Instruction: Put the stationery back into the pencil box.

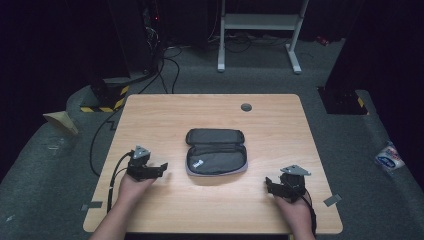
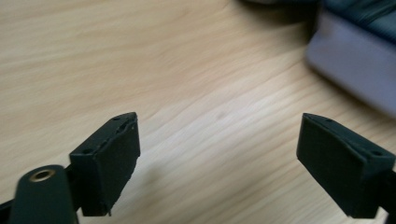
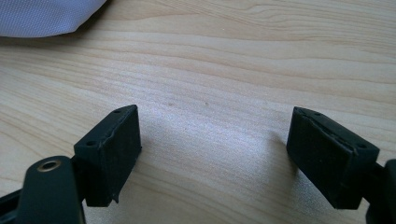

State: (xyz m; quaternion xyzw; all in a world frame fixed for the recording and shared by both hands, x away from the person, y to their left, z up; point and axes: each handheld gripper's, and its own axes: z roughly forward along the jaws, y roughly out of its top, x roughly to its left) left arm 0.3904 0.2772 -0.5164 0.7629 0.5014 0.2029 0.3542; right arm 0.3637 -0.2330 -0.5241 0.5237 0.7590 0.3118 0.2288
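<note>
The left tongs (image 1: 161,168), at the lower left of the high view, are matte black with a small grey three-cornered plate on top, and a black cable loops from them toward the bottom edge. The right tongs (image 1: 270,185), lower right, match: black body, grey plate, black cable. Up close, each jaw ends in a blocky black pad with small screw holes, and a brass-ringed hole sits at the lower left corner. Both forearms are bare, with no sleeves.
</note>
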